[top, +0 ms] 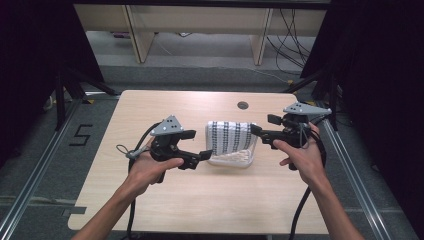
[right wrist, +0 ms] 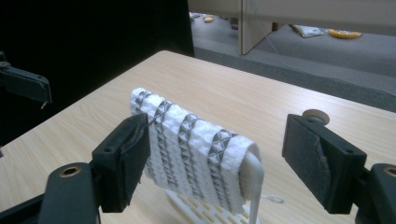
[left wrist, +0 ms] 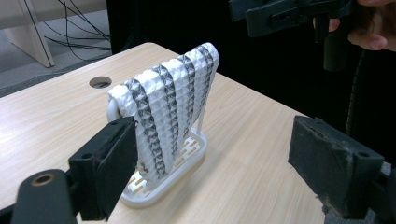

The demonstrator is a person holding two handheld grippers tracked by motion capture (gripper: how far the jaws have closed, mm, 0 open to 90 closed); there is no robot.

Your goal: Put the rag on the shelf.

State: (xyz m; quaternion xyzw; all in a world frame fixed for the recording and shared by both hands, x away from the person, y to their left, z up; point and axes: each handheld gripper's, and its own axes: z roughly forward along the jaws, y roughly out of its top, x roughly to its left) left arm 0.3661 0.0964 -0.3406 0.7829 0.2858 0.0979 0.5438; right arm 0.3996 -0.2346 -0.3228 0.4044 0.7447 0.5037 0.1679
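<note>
Two tools, one cloth, one rack: I list them largest first. The counter (top: pixel 200 195) lies beneath both my tools, pale wood, with a round cable hole (top: pixel 243 105) beyond them. On it, between my tools, stands the white rack (top: pixel 231 161), its slotted base flat on the wood and its rail raised on thin posts. Over that rail hangs the cloth (top: pixel 230 137), a white waffle weave crossed by dark stripes, draped evenly down both faces. Its long axis follows the rail and runs from my left tool (top: pixel 206 155) toward my right tool (top: pixel 256 129); the stripes run across the rail, up one face and down the other. My left tool, jaws well apart and empty, sits just beside the lower near corner of the cloth at one end of the rail. My right tool, jaws likewise apart and empty, sits by the other end, near the top. I judge that the work is at its approach: the cloth is not yet gripped, and lifting it off the rack is all left to do.
</note>
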